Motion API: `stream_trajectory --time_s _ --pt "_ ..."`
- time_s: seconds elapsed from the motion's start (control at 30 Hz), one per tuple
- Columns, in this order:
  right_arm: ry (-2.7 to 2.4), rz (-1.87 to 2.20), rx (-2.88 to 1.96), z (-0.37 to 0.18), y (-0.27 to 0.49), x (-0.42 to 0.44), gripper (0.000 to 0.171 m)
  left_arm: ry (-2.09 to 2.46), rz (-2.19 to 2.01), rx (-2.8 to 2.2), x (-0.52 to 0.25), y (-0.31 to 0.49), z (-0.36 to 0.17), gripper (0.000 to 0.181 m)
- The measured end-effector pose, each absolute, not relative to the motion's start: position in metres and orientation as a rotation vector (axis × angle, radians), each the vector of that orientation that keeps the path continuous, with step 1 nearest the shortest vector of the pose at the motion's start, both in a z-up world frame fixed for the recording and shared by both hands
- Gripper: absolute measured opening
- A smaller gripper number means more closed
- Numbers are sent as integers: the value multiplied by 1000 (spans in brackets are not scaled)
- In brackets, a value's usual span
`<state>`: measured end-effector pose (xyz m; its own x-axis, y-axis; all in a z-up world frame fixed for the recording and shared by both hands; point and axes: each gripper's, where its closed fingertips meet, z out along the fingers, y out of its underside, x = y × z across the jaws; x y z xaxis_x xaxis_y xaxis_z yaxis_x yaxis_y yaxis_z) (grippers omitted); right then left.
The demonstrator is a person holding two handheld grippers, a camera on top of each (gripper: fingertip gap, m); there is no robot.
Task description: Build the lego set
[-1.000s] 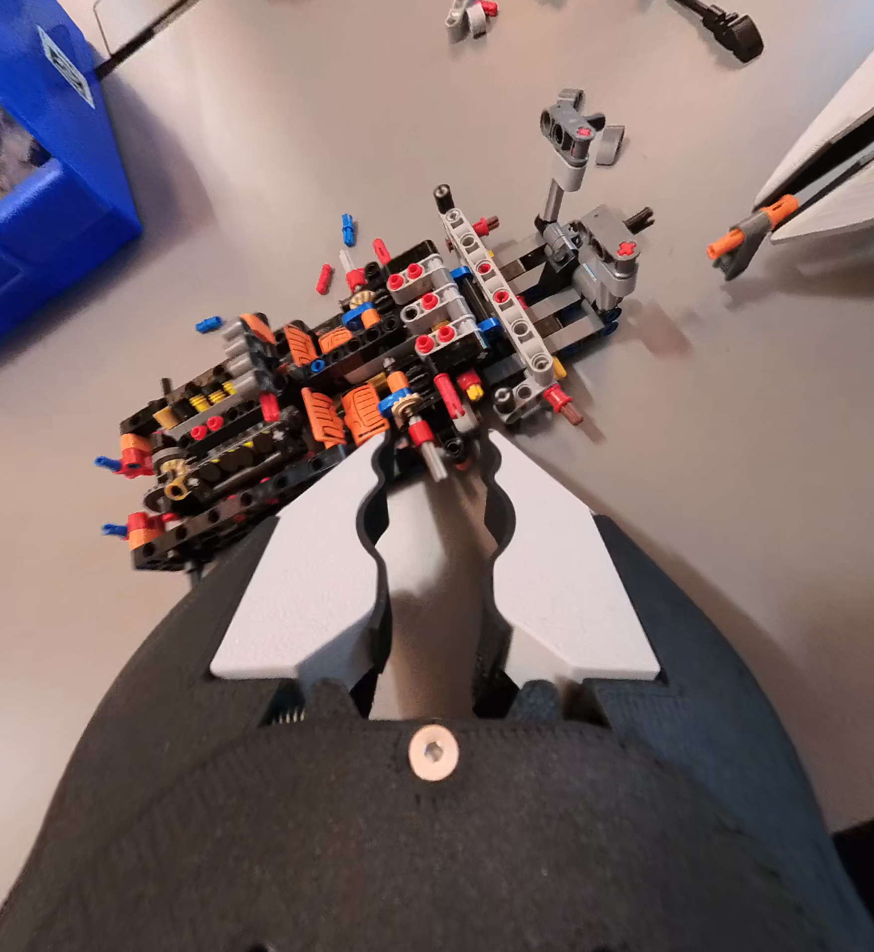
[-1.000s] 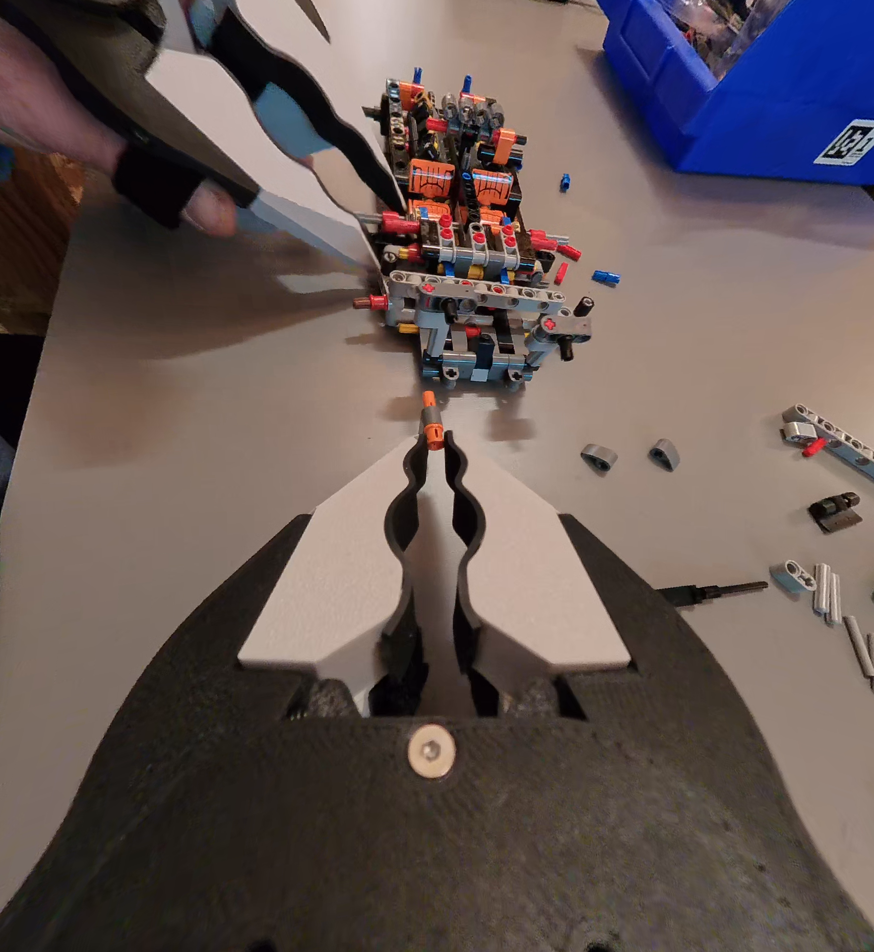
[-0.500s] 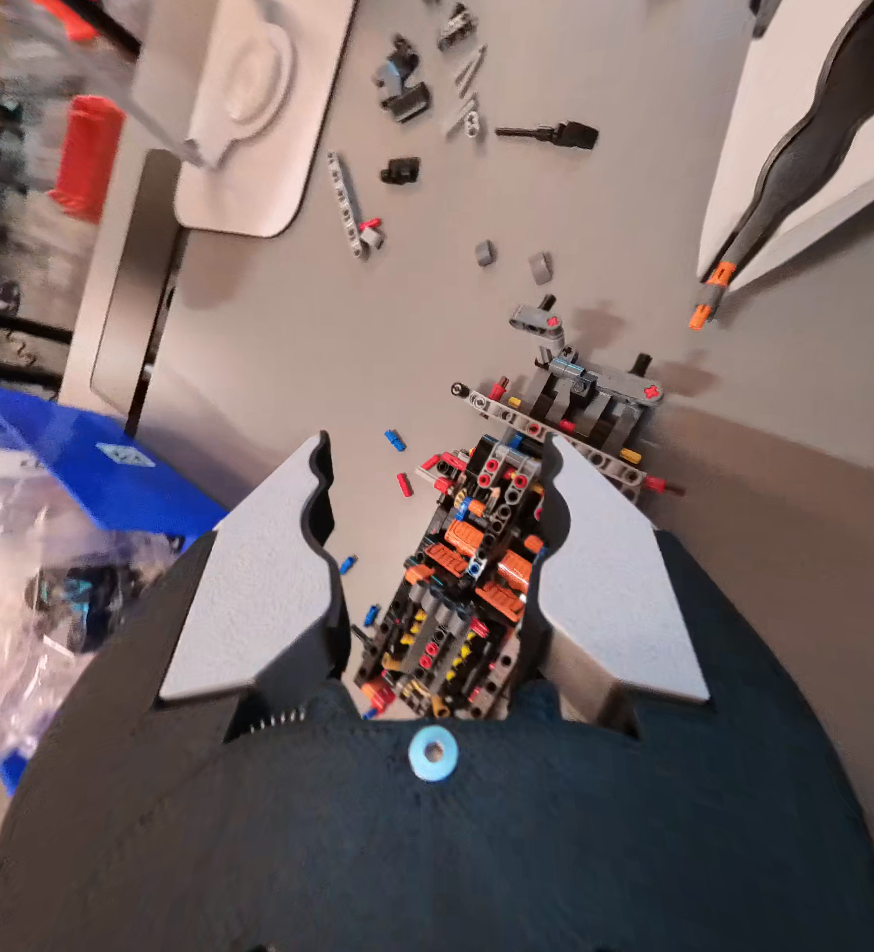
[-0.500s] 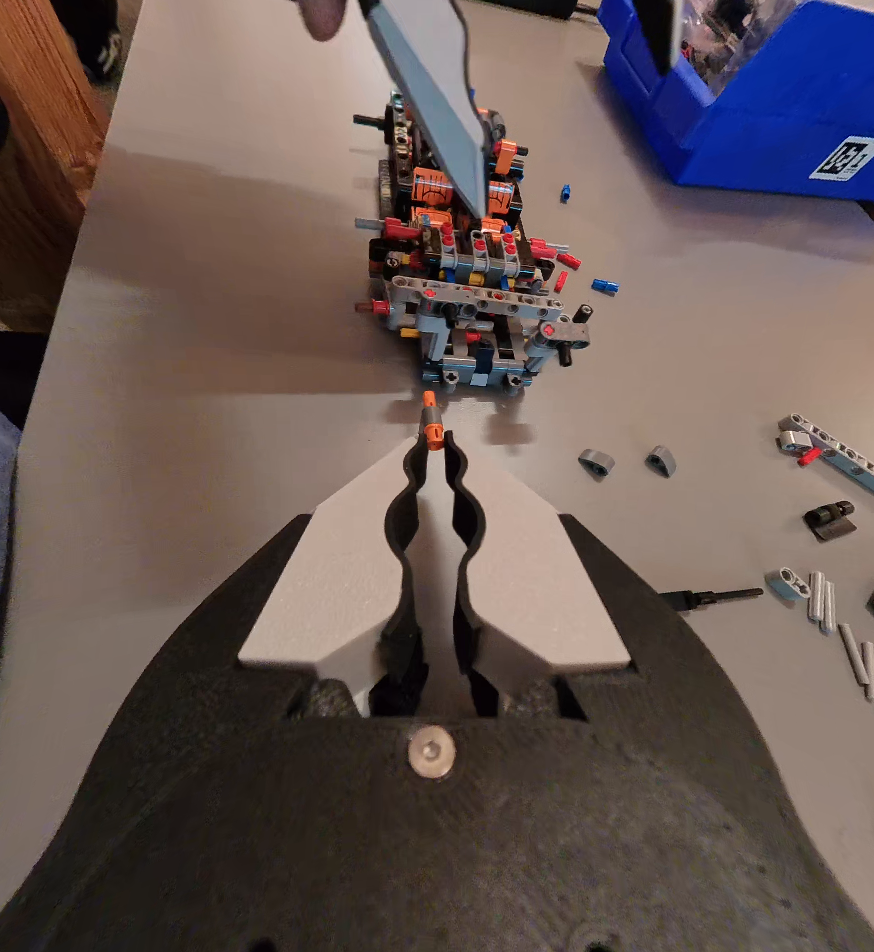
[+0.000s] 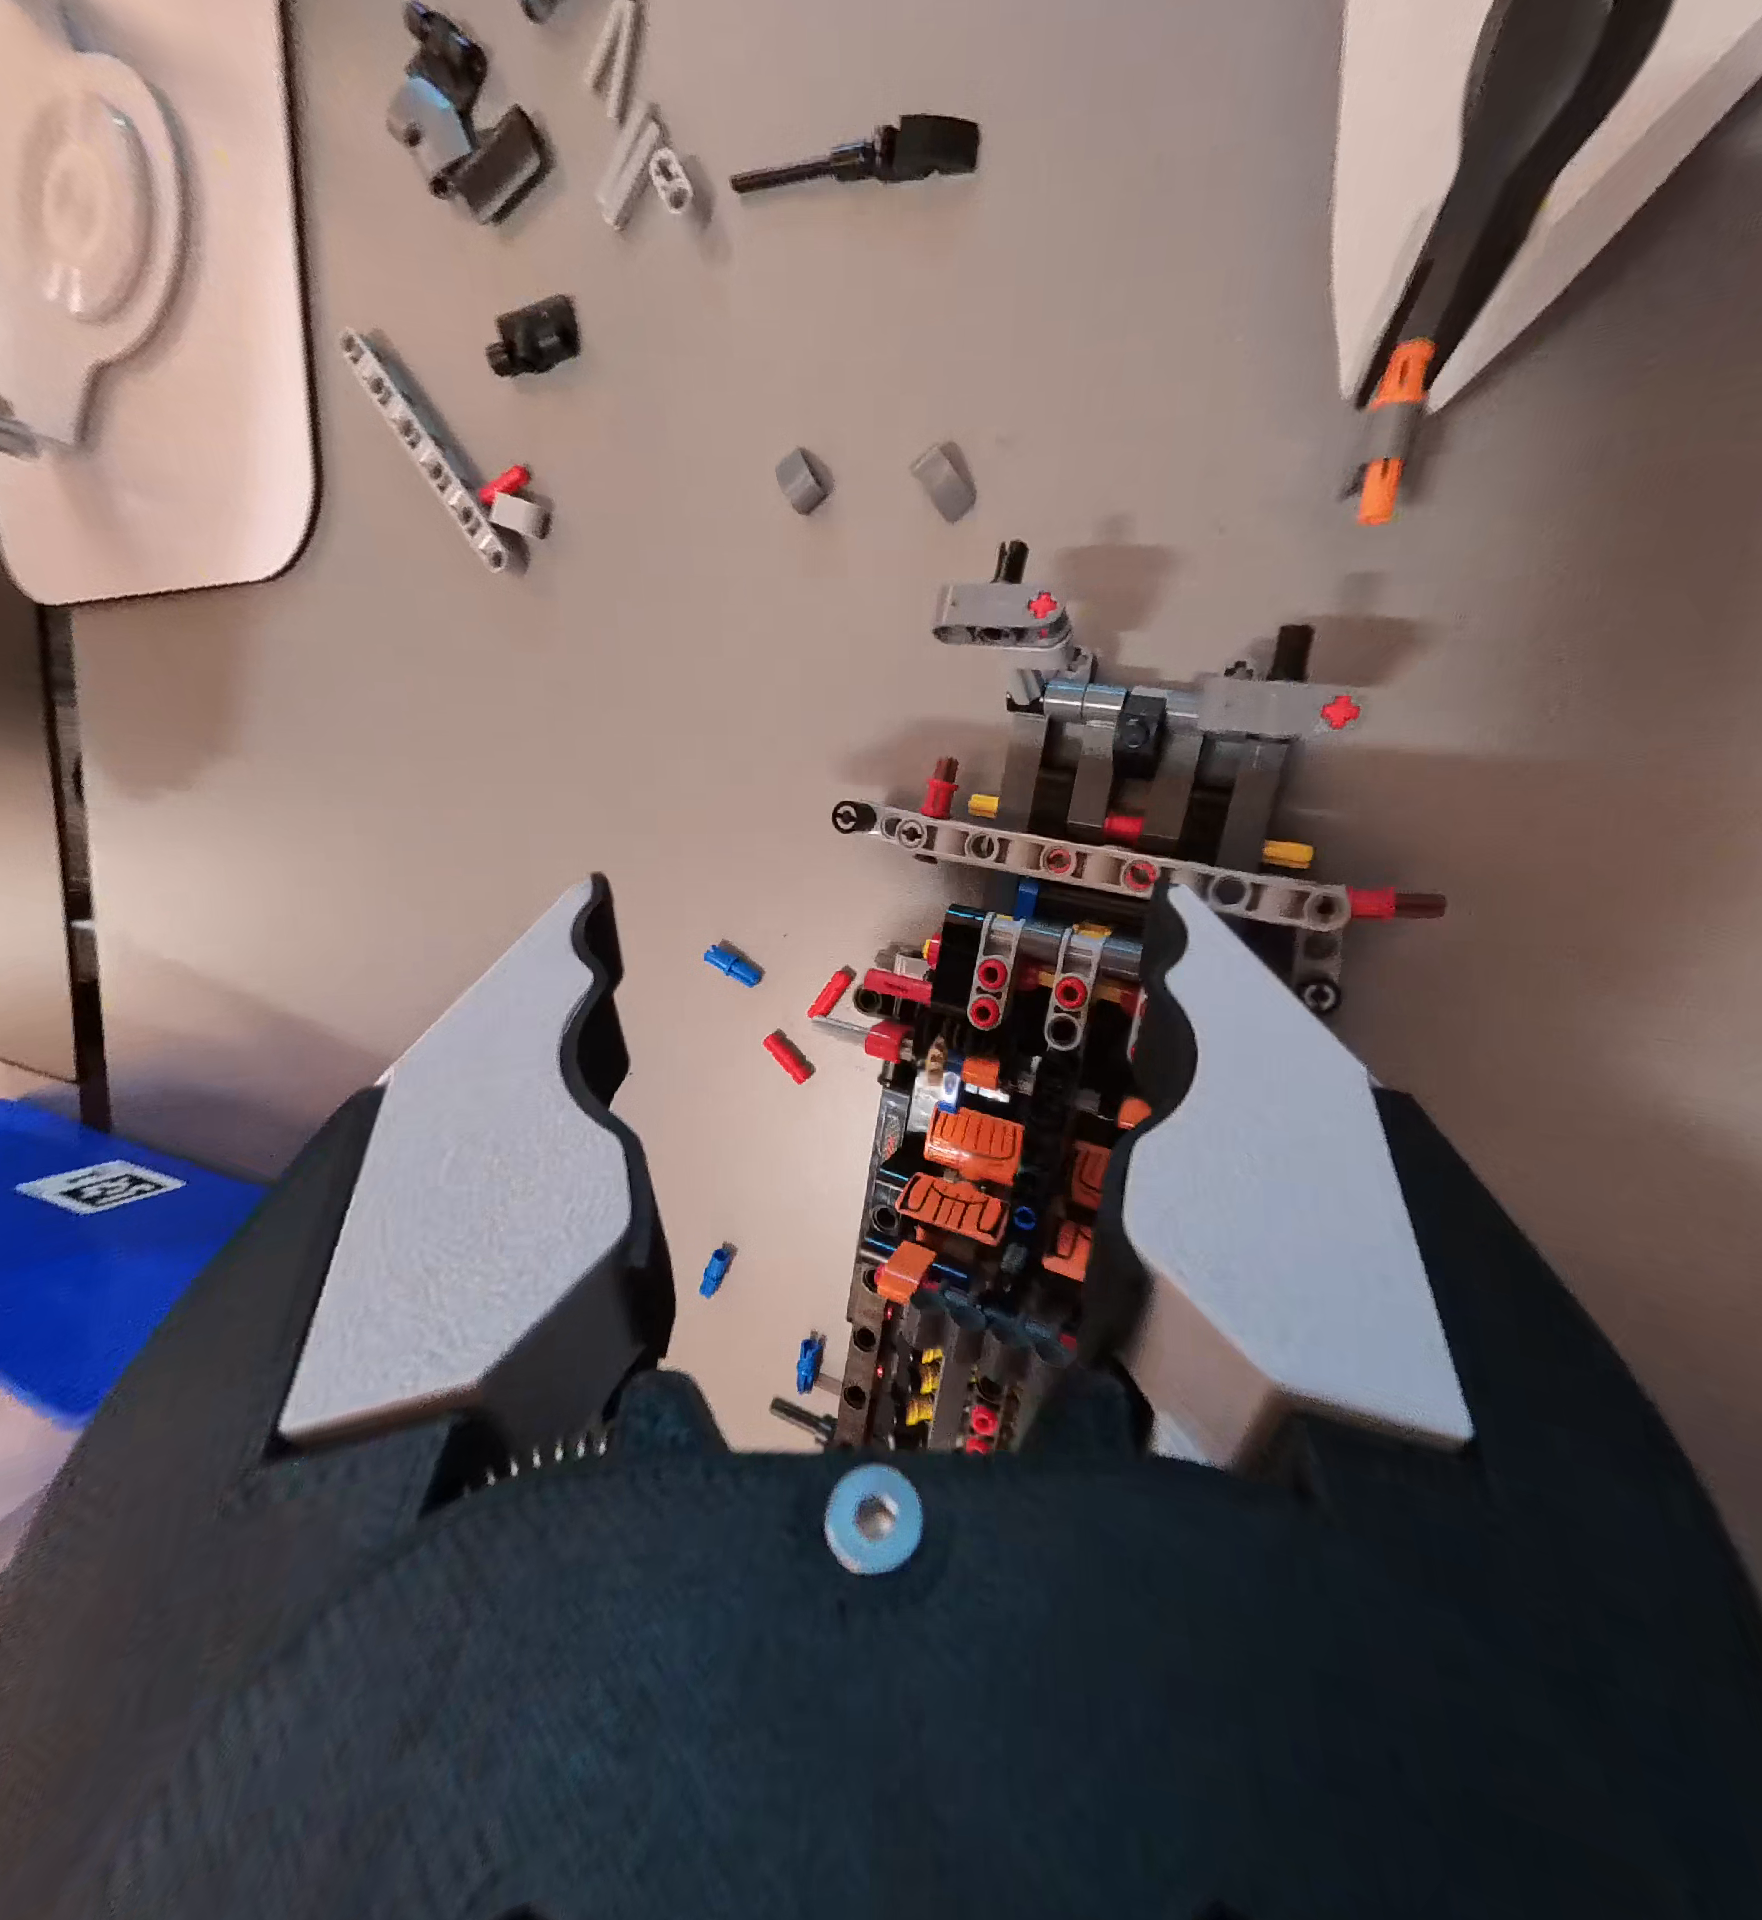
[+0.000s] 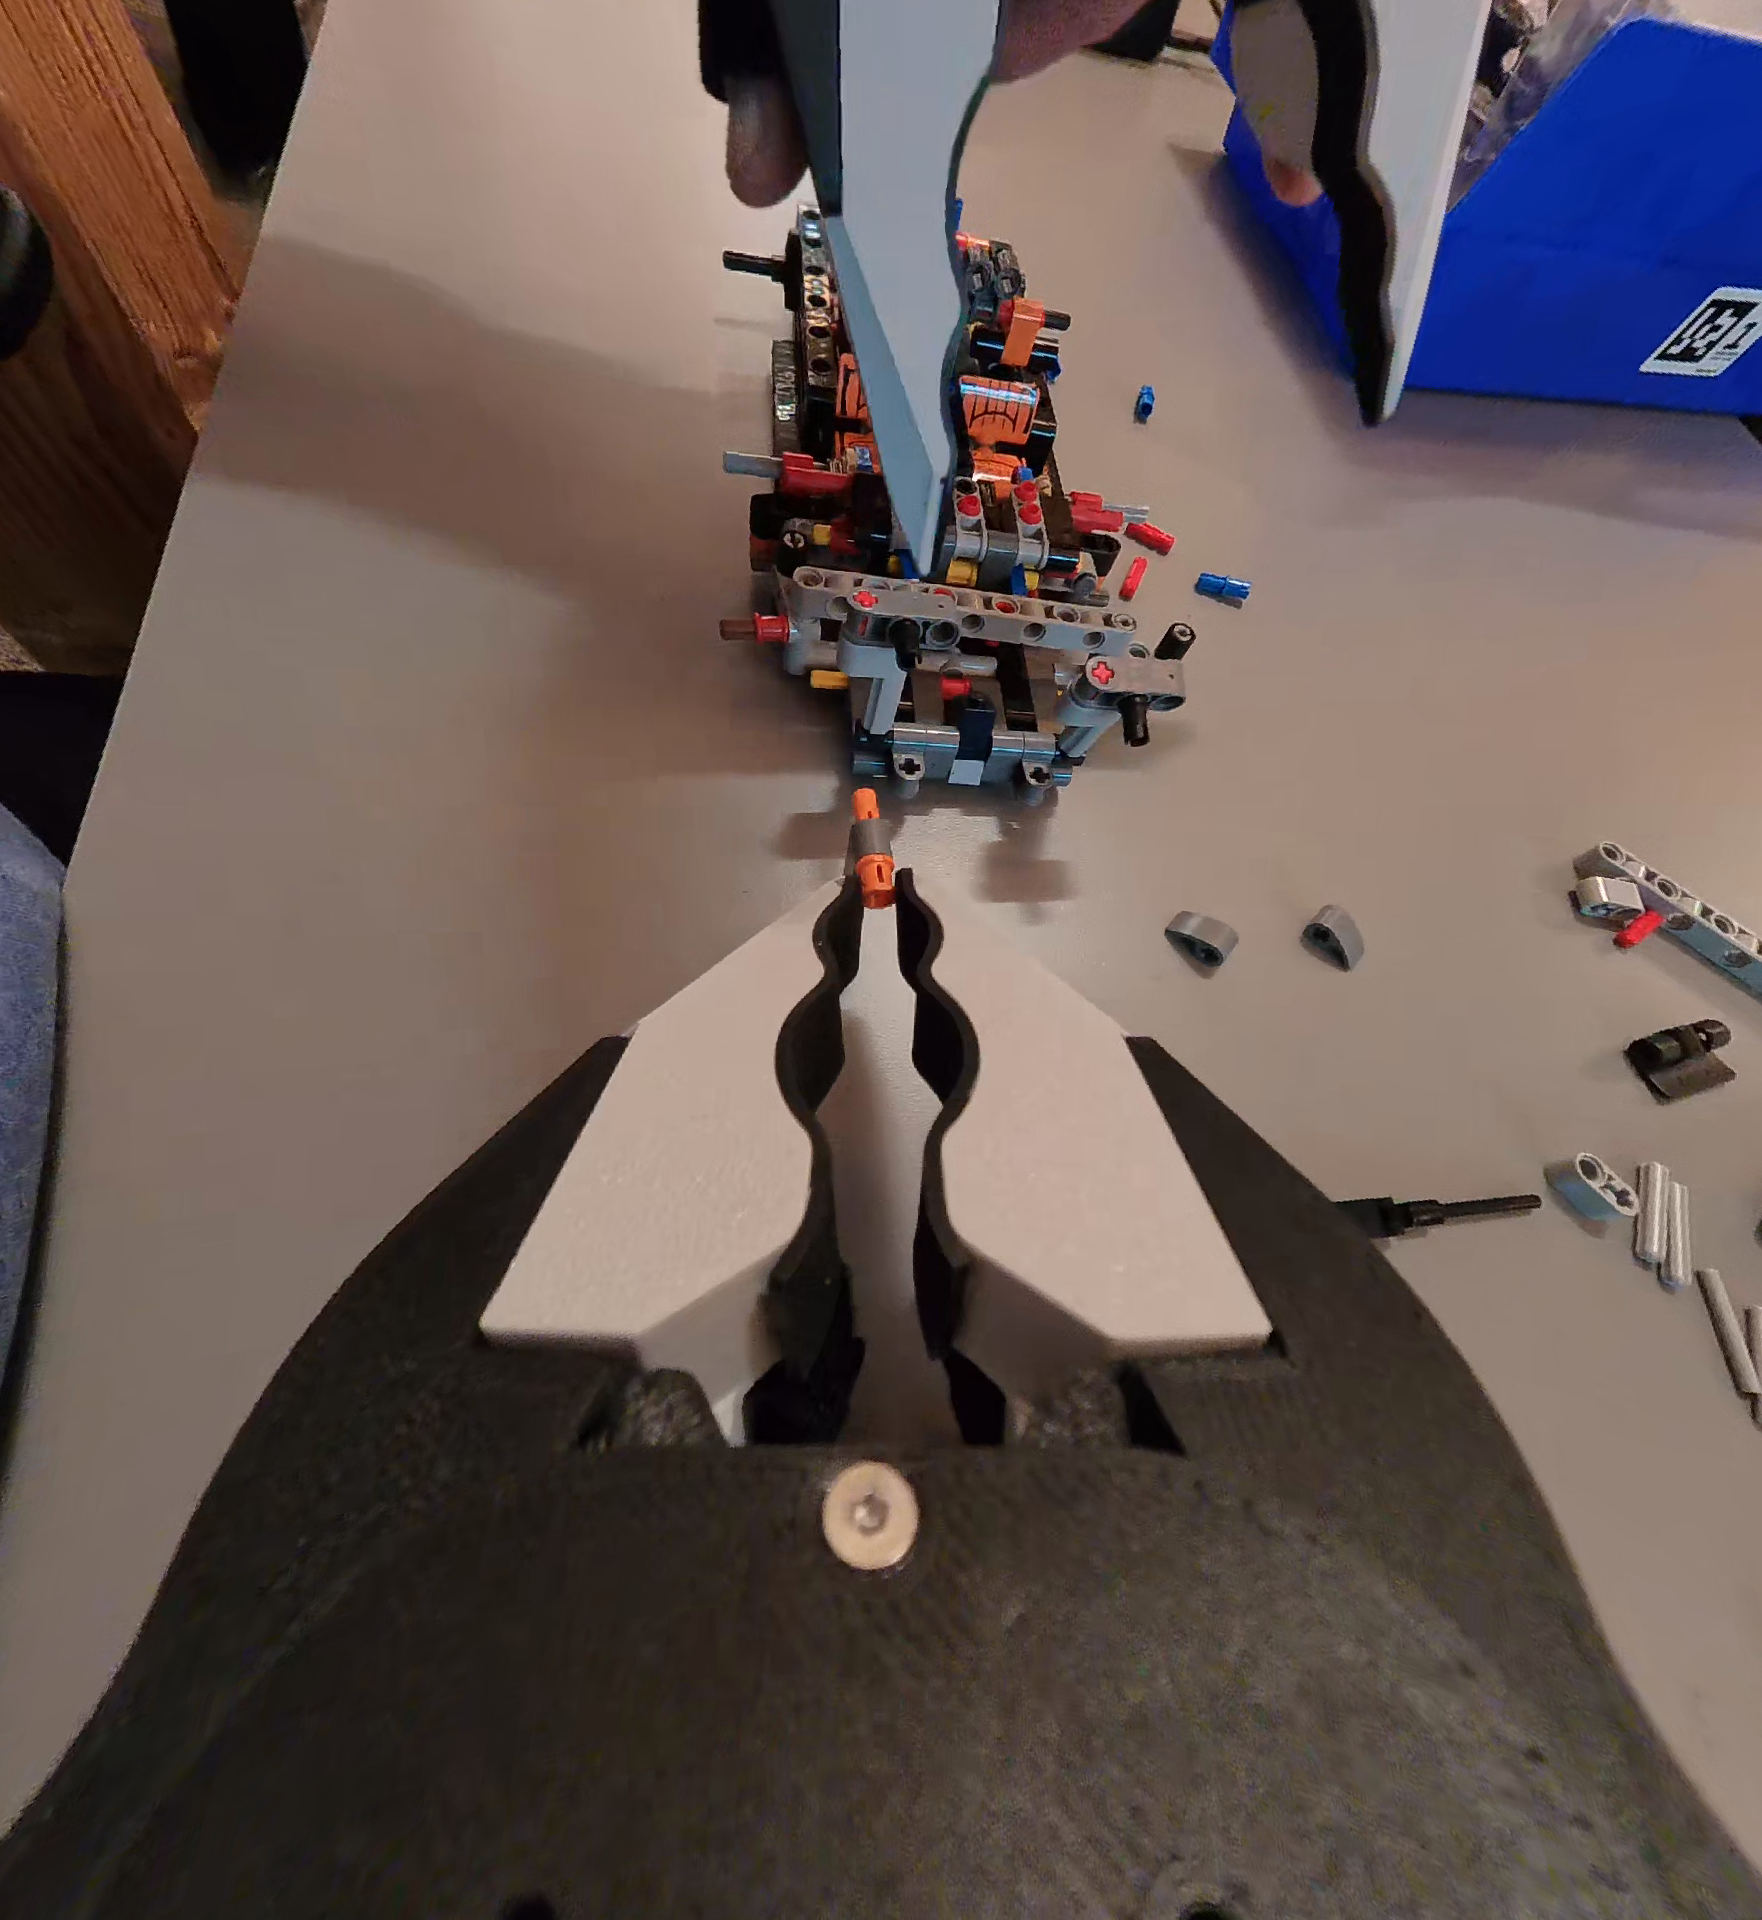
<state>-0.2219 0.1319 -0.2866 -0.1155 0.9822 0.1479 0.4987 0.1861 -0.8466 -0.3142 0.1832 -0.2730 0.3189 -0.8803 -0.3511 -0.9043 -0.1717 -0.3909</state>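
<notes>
The partly built lego chassis (image 5: 1002, 1101), black and grey with orange seats and red pins, lies on the grey table (image 5: 648, 727). It also shows in the right wrist view (image 6: 960, 582). My left gripper (image 5: 882, 904) is open wide above it; its right finger (image 5: 1261, 1164) covers the chassis's right side, its left finger (image 5: 492, 1143) is over bare table. In the right wrist view one left finger (image 6: 898, 312) points down at the chassis top. My right gripper (image 6: 872, 883) is shut on a small orange and grey axle piece (image 6: 869, 852), just short of the chassis's near end. That piece also shows in the left wrist view (image 5: 1391, 436).
A blue bin (image 6: 1625, 239) stands behind the chassis. Loose parts lie to the right: a long grey beam (image 6: 1729, 945), two grey curved bits (image 6: 1261, 940), a black axle (image 6: 1448, 1210), grey pins (image 6: 1666, 1226). Small red and blue pins (image 6: 1178, 566) lie beside the chassis. A wooden cabinet (image 6: 56, 312) stands left. To the long grey beam (image 6: 1729, 945): left tips about 15 centimetres, right tips about 20 centimetres. My left wrist view (image 5: 438, 447) looks at it from another angle.
My left gripper has let go at the chassis side, opened wide, and swung round above the chassis to look along it. My right gripper has stayed still with the orange piece.
</notes>
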Motion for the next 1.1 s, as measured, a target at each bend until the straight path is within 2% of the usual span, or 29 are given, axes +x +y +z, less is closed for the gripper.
stream_trajectory --time_s 0.2,0.53,1.1 --pt "-1728 835 -1404 -286 131 -222 4 1658 -25 -2052 -309 182 -281 93" --pt "-1732 852 -1401 -286 130 -221 4 1743 -157 -2081 -302 176 -280 97" --pt "-1726 899 -1404 -283 129 -220 4 1892 -320 -2162 -296 164 -297 80"
